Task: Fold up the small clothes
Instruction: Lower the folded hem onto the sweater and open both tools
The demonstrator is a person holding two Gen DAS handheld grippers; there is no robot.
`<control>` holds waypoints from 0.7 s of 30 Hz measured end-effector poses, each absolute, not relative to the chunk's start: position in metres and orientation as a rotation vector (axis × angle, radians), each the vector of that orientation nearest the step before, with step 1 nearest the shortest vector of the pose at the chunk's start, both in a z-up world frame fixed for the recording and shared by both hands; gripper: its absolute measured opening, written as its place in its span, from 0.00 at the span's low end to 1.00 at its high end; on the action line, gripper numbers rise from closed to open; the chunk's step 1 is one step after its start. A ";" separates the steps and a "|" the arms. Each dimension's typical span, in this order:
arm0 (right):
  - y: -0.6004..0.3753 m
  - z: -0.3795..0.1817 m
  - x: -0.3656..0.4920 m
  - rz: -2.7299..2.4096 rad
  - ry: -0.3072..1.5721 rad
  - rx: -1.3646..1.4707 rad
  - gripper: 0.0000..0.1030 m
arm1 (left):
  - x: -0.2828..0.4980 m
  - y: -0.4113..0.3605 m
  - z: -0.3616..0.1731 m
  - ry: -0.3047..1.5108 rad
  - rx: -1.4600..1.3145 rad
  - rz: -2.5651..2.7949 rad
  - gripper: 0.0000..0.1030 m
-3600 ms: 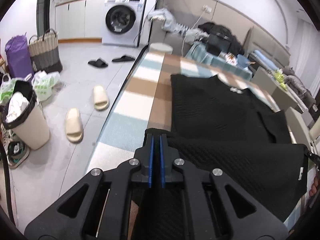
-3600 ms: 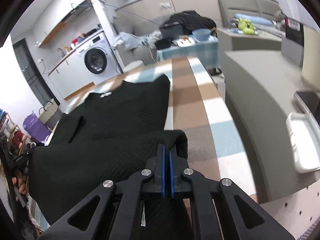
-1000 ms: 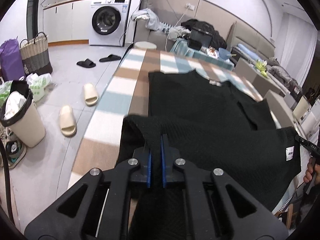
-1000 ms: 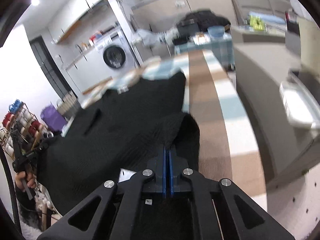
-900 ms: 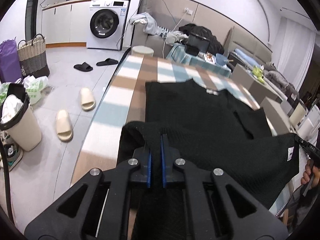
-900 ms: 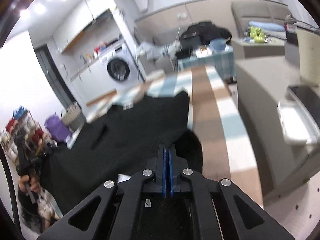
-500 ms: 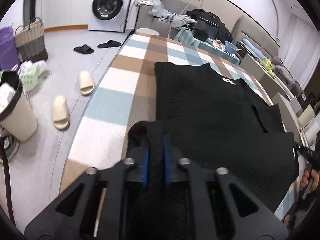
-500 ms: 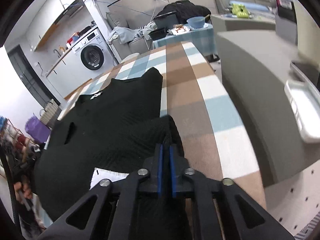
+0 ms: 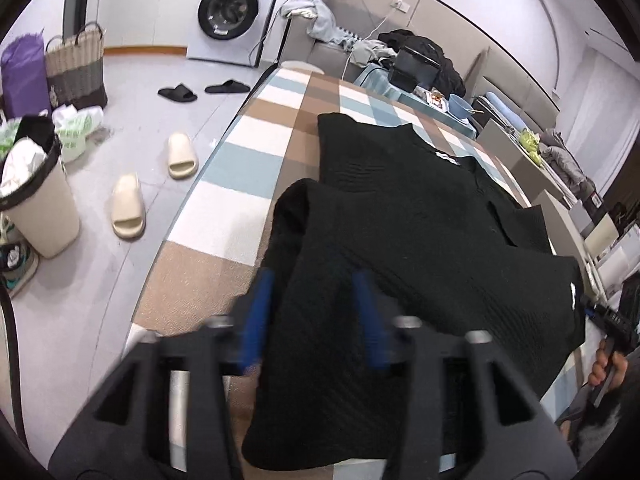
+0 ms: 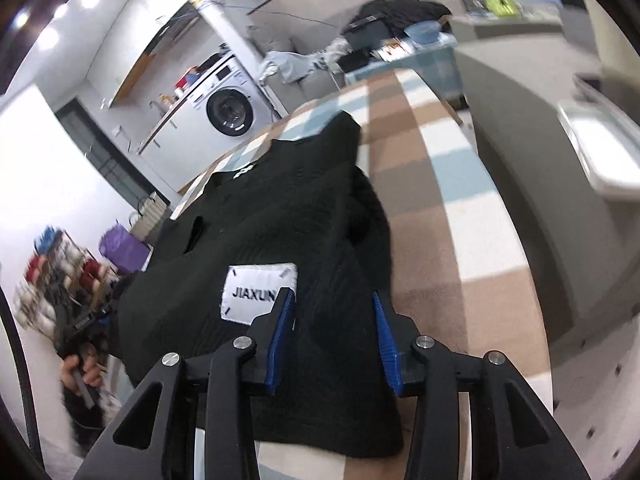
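My left hand-held gripper [image 9: 312, 312] and right hand-held gripper [image 10: 332, 332] have just let go; the folded black knitted sweater [image 9: 420, 232] lies loose between both, stretching toward the desk's [image 9: 240, 168] far edge.

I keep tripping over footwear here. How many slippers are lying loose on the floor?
4. Two cream slippers lie apart on the floor beside the checked table; two black slippers lie near the washing machine. Others may be hidden out of view.

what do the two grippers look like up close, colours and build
Both are matte black plastic. The left gripper and right gripper each have two angular fingers with triangular cut-outs, silver round bolt heads at the joints, and ribbed blue pads lining the inner faces. No cables or markings show on them.
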State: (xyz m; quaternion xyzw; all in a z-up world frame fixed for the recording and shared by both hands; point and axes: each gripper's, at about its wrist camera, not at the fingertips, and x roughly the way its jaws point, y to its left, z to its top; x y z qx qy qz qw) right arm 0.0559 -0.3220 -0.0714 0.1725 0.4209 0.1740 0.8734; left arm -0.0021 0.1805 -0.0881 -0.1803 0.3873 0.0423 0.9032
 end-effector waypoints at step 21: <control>-0.333 -0.078 0.104 0.265 0.949 0.427 0.20 | 0.037 0.197 -0.077 0.788 -0.407 0.105 0.17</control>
